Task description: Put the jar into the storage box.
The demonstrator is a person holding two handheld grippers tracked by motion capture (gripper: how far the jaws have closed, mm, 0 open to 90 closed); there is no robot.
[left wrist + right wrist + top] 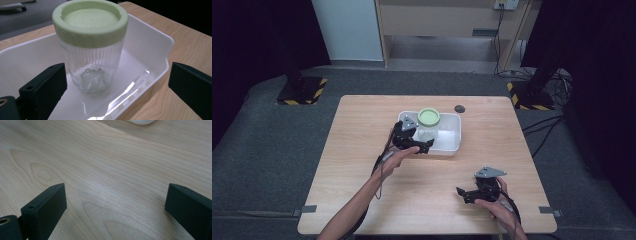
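A clear ribbed glass jar (93,65) with a pale green lid (429,117) stands upright in a white tray (448,141) at the middle of the wooden table. My left gripper (424,146) is at the tray's near left side, open, with the jar ahead of its jaws and untouched; in the left gripper view one jaw hangs over the tray (150,47) and the other over the table. My right gripper (459,194) hovers low over bare wood near the front right of the table, open and empty.
A small dark round object (459,108) lies on the table (362,165) behind the tray. Bare wood stretches on the left and front. Black stands with striped bases (302,90) sit on the floor beyond the table's far corners.
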